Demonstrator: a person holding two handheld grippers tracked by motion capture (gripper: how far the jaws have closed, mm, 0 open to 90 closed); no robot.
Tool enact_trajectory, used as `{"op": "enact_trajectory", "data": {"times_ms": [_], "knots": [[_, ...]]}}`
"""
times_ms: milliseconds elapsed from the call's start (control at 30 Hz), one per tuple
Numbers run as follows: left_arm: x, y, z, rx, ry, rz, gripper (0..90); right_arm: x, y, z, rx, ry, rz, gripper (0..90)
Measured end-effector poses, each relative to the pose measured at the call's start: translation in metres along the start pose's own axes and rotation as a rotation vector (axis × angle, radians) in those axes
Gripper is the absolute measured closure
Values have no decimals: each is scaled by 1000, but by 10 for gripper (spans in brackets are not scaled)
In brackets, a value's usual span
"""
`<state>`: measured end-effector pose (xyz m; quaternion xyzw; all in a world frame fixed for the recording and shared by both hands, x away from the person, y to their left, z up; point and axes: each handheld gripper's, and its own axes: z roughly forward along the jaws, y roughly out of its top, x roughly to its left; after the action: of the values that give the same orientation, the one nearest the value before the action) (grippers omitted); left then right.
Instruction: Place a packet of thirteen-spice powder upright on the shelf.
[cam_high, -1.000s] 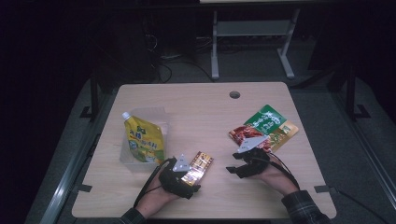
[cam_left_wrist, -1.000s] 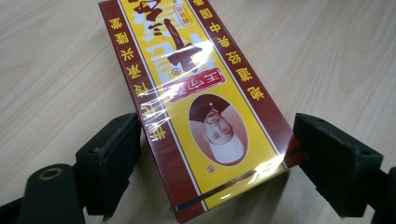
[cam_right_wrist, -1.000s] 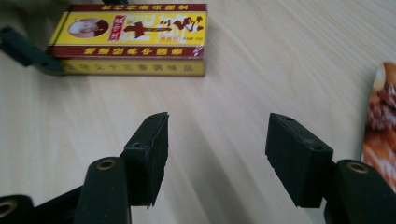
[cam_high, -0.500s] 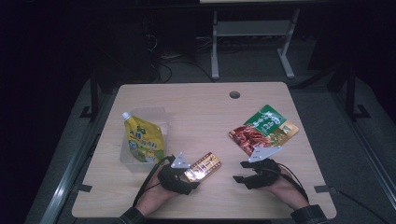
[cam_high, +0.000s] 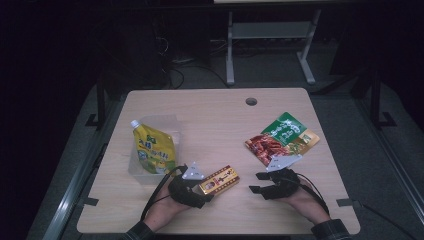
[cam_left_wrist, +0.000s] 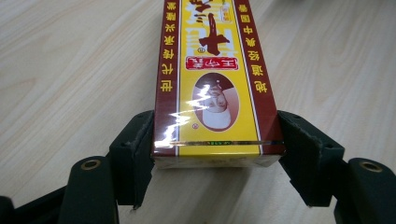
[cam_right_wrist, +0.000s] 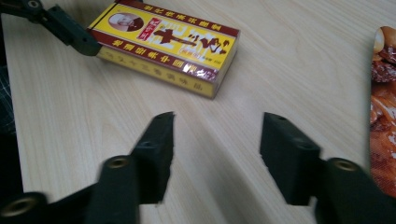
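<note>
As my left hand-held gripper clamps only the end of the red-and-yellow box, it may pivot loose; right hand-held gripper empty, unclenched.

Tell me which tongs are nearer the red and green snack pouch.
Right. The right tongs sit just below the red and green snack pouch, jaws open and holding nothing. The left tongs are farther left across the table, clamped on the yellow and red box.

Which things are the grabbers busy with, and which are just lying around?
Busy with:
- yellow and red box, clamped by the left gripper
- right gripper, open, empty, nearby

Lying around:
- yellow spout pouch
- green and red snack bag
</note>
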<state>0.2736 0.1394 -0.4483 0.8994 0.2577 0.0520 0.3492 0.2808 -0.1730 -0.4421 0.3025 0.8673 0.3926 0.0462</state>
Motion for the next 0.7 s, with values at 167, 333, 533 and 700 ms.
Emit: {"op": "enact_trajectory", "data": {"times_ms": [167, 333, 533, 700], "knots": [[-3, 2, -5, -28, -28, 23, 322, -1, 5, 3, -14, 13, 23, 753], [-6, 5, -11, -38, -44, 61, 322, 2, 10, 6, -30, 17, 9, 880], [-10, 6, -12, -42, -68, 74, 322, 7, 16, 10, -49, 16, -30, 898], [-16, 9, -14, -60, -87, 89, 323, 9, 16, 15, -32, 28, -38, 898]]}}
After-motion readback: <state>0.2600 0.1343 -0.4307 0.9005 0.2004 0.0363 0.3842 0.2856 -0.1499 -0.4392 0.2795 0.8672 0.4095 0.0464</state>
